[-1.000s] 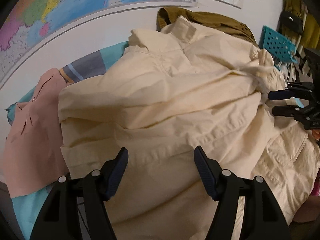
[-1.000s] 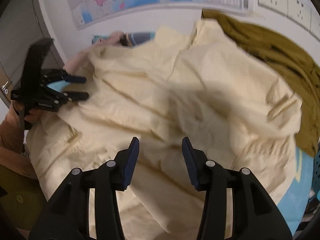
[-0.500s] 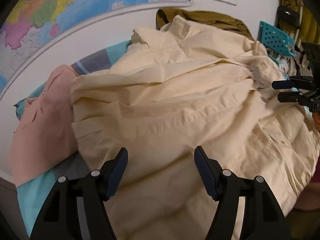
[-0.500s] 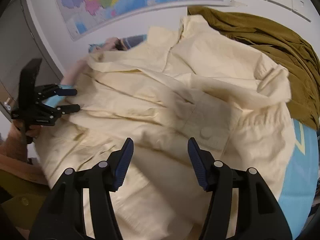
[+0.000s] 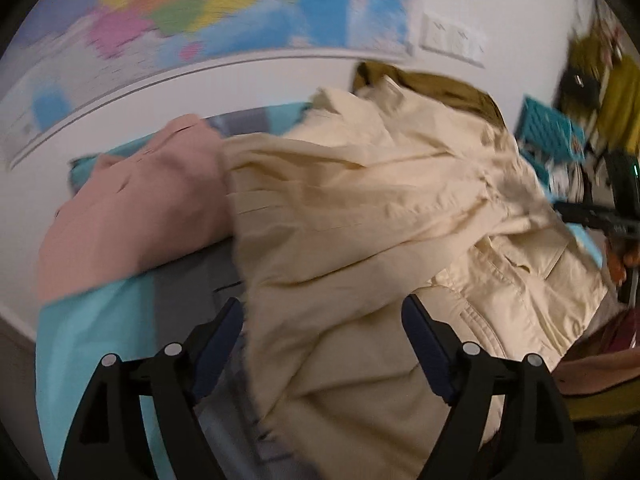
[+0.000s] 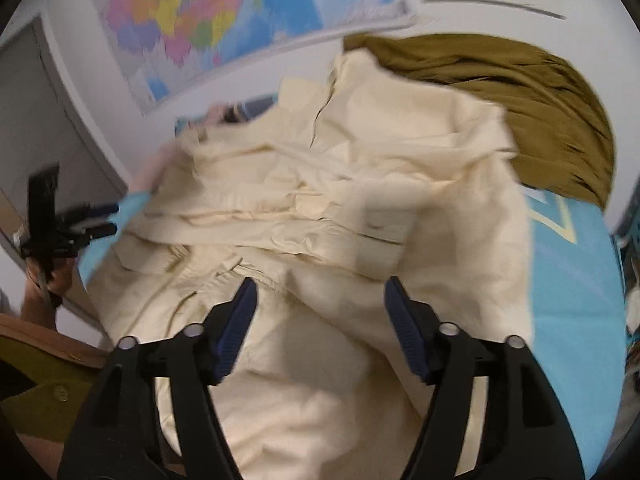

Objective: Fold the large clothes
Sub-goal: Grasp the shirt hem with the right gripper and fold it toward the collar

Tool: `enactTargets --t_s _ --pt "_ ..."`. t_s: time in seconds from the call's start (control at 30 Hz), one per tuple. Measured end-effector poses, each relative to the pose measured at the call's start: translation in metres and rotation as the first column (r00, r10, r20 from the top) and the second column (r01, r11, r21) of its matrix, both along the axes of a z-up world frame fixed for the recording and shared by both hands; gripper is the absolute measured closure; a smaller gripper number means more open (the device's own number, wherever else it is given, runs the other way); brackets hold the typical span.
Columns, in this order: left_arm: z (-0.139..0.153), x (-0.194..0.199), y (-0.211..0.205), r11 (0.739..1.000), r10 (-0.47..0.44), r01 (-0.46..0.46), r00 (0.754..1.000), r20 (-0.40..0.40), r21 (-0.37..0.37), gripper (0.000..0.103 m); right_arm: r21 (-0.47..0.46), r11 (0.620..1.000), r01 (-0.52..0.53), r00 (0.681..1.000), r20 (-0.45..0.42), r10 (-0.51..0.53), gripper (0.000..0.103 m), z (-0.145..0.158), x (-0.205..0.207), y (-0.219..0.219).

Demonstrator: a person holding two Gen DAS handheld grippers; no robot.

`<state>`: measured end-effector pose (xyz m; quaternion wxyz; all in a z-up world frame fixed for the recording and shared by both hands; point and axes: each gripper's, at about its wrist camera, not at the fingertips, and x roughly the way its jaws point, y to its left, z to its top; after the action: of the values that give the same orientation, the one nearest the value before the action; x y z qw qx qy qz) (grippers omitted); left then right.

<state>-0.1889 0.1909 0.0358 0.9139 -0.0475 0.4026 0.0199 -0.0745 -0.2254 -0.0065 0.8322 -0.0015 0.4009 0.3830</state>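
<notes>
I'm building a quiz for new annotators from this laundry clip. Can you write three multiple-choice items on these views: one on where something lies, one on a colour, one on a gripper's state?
1. Where does the olive-green garment lie relative to the cream jacket?
A. Behind it, near the wall
B. In the near gripper's jaws
C. Under the pink garment

2. What colour is the garment left of the cream jacket in the left wrist view?
A. Navy
B. Pink
C. Red

3. What is the state of the right gripper?
A. Shut on the jacket
B. Shut on nothing
C. Open above the jacket

Answers: 1 A, it bunches between the jacket and the wall; 2 B, its cloth is pale pink; 3 C, its fingers stand wide apart with cloth showing between them.
</notes>
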Motion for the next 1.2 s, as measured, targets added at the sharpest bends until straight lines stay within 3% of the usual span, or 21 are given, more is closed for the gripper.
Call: enactTargets --t_s 0.13,0.2,0.33,0.43,0.57,0.77,0.97,1.03,1.13,1.17,1.2 --pt "-0.016 -0.026 0.025 0.991 0.086 -0.09 0.995 -0.045 -0.102 0.02 0.052 0.994 0.099 0.995 -0.034 -0.098 0.024 -0.004 -0.013 -0.046" --pt "-0.03 -0.031 0.033 0.98 0.093 -0.106 0.992 -0.085 -0.17 0.02 0.074 0.985 0.157 0.986 -0.074 -0.152 0.024 -0.012 -0.02 -0.07" --pt "-0.051 -0.04 0.026 0.971 0.051 -0.08 0.99 -0.129 -0.227 0.02 0.117 0.967 0.225 0.968 -0.144 -0.207 0.021 -0.03 -0.033 -0.104" --pt "-0.059 -0.045 0.019 0.95 0.0 -0.037 0.993 -0.118 -0.31 0.02 0.129 0.966 0.226 0.962 -0.184 -0.201 0.016 -0.043 -0.039 -0.112" --pt "-0.067 -0.043 0.009 0.942 -0.046 -0.002 0.99 -0.135 -0.335 0.02 0.13 0.97 0.206 0.963 -0.201 -0.178 0.014 -0.057 -0.043 -0.109" --pt "-0.073 -0.041 -0.001 0.926 -0.079 0.029 0.99 -0.117 -0.375 0.01 0.198 0.964 0.177 0.972 -0.192 -0.139 0.01 -0.059 -0.048 -0.109" --pt "-0.075 -0.032 -0.018 0.887 -0.155 0.109 0.986 -0.068 -0.449 0.007 0.234 0.971 0.053 0.983 -0.183 -0.01 0.014 -0.061 -0.057 -0.079" --pt "-0.077 -0.027 -0.02 0.878 -0.157 0.121 0.987 -0.039 -0.463 0.007 0.25 0.968 0.025 0.983 -0.184 0.022 0.017 -0.062 -0.057 -0.068" --pt "-0.08 -0.015 -0.019 0.84 -0.124 0.108 0.992 0.006 -0.532 0.007 0.28 0.96 -0.01 0.98 -0.19 0.066 0.025 -0.064 -0.057 -0.051" --pt "-0.081 -0.013 -0.021 0.834 -0.116 0.103 0.993 0.011 -0.542 0.009 0.291 0.956 -0.021 0.978 -0.191 0.08 0.03 -0.064 -0.057 -0.046" --pt "-0.081 -0.012 -0.021 0.838 -0.107 0.095 0.994 0.009 -0.537 0.024 0.3 0.954 -0.027 0.977 -0.193 0.089 0.036 -0.065 -0.057 -0.044"
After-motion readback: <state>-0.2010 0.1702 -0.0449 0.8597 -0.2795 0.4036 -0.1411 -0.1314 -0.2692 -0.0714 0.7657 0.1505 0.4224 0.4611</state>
